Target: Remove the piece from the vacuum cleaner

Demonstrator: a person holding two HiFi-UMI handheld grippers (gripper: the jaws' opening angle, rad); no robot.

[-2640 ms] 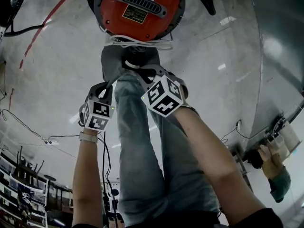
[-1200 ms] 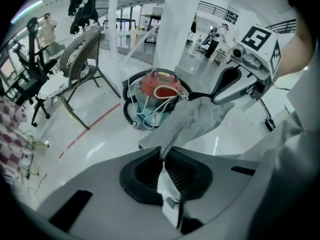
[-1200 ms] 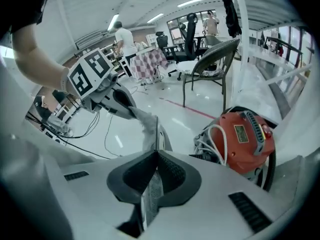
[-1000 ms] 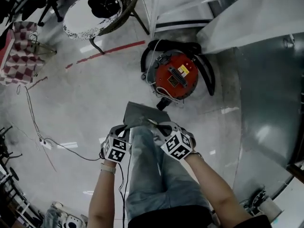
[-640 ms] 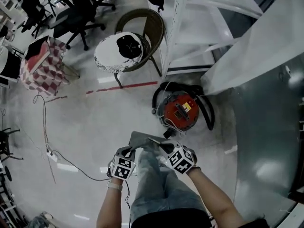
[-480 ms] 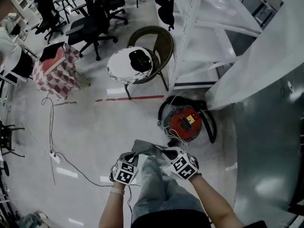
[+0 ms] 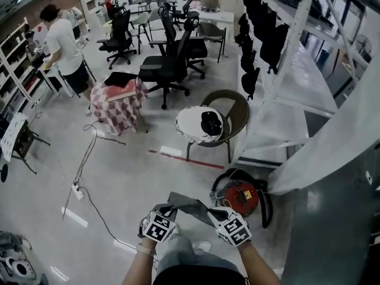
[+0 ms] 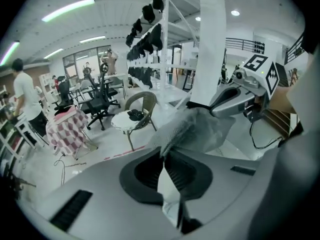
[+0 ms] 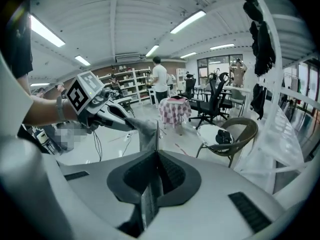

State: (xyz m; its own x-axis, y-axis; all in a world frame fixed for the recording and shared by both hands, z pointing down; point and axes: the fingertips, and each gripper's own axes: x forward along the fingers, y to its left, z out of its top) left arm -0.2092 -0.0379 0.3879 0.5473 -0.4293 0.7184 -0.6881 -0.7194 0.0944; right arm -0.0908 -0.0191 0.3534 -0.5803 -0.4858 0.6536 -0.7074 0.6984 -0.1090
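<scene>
gripping the left end of the grey piece (image 7: pixel 189 205), the left gripper (image 7: pixel 168 211) has its fingers clamped on it; the right gripper (image 7: pixel 212 214) pinches the other end. the piece is held clear of the red vacuum cleaner (image 7: pixel 240 198) at its 3 o'clock, so removal looks done.

From above, the marker cubes (image 7: pixel 157 227) hide where the left tool (image 7: pixel 167 208) and right tool (image 7: pixel 214 214) pinch the limp grey fabric piece (image 7: pixel 189 203). The round red vacuum cleaner (image 7: pixel 243 196) sits partly behind that right tool, its label far too small to read. Both forearms (image 7: pixel 141 267) run off the bottom edge of the head view
</scene>
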